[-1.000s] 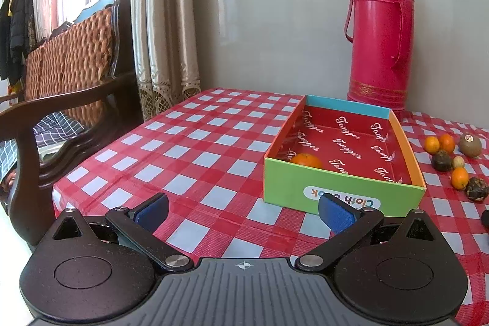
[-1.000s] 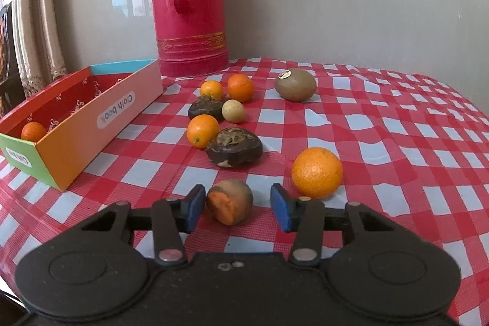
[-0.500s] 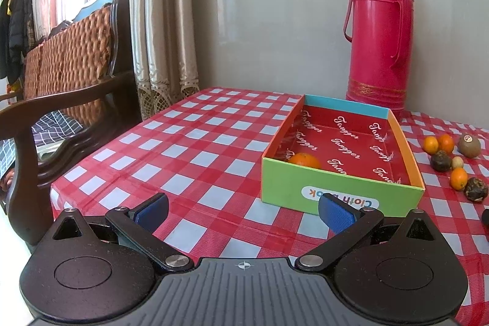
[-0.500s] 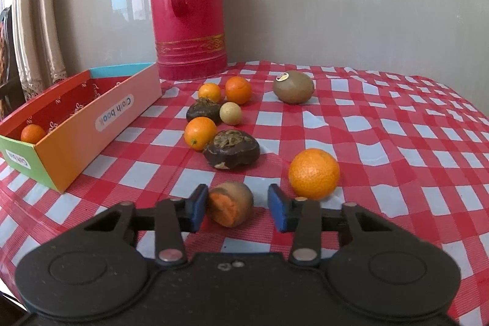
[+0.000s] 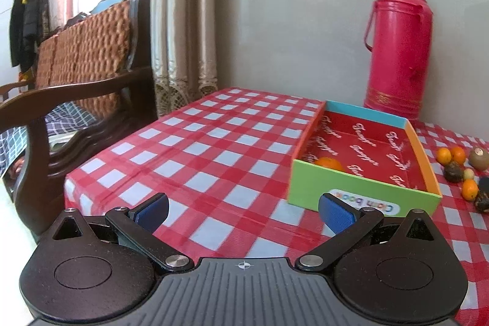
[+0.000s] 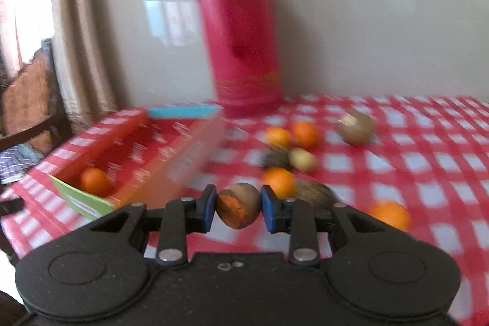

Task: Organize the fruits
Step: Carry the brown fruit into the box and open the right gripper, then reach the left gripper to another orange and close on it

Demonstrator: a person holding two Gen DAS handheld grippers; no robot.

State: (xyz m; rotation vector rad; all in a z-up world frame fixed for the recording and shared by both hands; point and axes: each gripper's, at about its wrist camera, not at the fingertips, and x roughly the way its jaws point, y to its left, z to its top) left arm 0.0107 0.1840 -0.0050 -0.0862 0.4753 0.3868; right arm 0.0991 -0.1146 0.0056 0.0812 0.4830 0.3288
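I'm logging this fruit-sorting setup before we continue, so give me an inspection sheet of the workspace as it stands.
Surface: red-and-white checked tablecloth, flat.
Job's things: multicoloured cardboard box holds one small orange; loose oranges, dark fruits and a brown kiwi lie to its right.
Clutter: tall pink thermos flask upright behind the box.
Grippers: right hand-held gripper just closed on a brown fruit with an orange patch; left hand-held gripper open, holding nothing.
Cables: nothing seen.
Surroundings: dark wooden chair with woven back, beige curtain, grey wall.
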